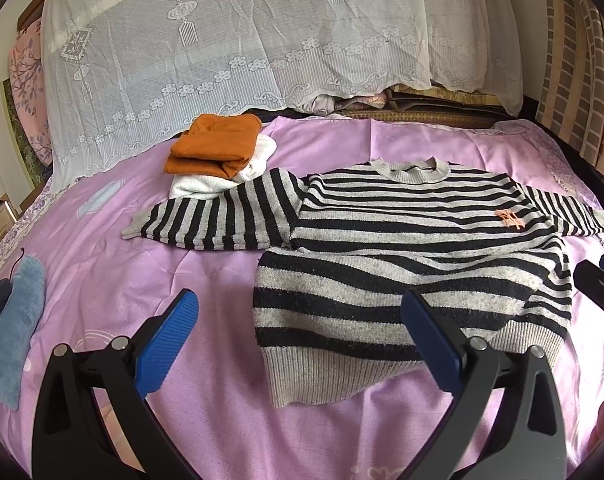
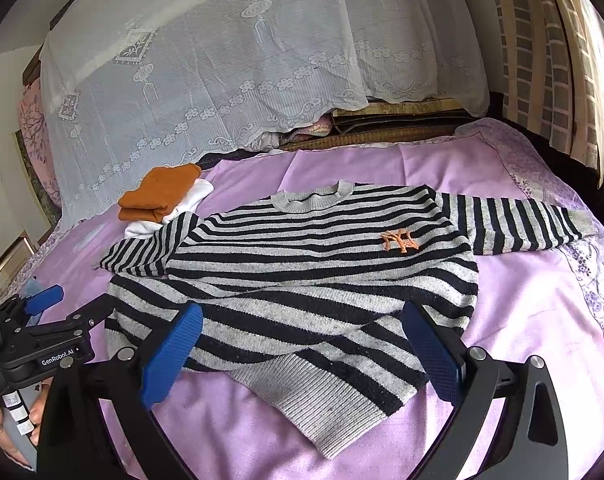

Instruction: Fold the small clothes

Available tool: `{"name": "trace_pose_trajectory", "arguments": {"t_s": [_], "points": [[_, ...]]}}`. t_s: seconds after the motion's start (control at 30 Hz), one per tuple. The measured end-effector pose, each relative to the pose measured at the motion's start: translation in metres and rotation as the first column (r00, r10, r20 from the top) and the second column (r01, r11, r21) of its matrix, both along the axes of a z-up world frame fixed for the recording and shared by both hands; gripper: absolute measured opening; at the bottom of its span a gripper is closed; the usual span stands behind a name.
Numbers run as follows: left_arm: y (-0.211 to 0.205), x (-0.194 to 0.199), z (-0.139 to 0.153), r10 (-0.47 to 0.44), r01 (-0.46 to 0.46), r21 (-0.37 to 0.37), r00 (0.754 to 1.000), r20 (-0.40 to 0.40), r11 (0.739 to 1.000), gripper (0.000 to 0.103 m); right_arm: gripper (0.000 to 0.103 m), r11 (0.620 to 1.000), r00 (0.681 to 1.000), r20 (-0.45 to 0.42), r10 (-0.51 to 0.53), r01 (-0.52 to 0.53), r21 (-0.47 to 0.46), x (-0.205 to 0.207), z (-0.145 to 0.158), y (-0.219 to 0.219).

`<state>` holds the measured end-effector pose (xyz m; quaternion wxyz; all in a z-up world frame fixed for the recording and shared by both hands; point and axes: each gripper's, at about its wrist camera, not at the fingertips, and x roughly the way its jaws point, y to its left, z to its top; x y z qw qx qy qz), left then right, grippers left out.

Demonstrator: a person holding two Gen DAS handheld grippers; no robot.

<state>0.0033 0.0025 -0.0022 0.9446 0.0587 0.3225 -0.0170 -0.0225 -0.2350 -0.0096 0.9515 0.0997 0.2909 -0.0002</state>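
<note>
Hovering wide open above the bed [image 1: 102,272], each hand-held gripper [image 1: 302,340] [image 2: 302,344] should pinch the soft, floppy striped sweater [image 2: 302,280] at its thick ribbed hem [image 2: 322,412].

Left gripper [image 1: 302,340] was wide open, blue pads [image 1: 166,350] splayed at 7 and 5 o'clock of its own view, nothing between them. Right gripper [image 2: 302,344] likewise spread wide, pads [image 2: 172,354] empty. In the right wrist view the left gripper's body sat at 8 o'clock, with a hand [image 2: 6,424] wrapped round its handle. The right gripper's tip showed at 3 o'clock in the left wrist view.
</note>
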Motion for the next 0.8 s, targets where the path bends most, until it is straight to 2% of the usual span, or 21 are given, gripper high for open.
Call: {"name": "trace_pose_trajectory", "arguments": {"t_s": [0.8], "points": [[0.0001, 0.001, -0.0079, 0.0, 0.0, 0.004, 1.0, -0.015, 1.0, 0.099, 0.1, 1.0, 1.0, -0.021, -0.007, 0.008, 0.017, -0.0014, -0.0089, -0.0084]]}}
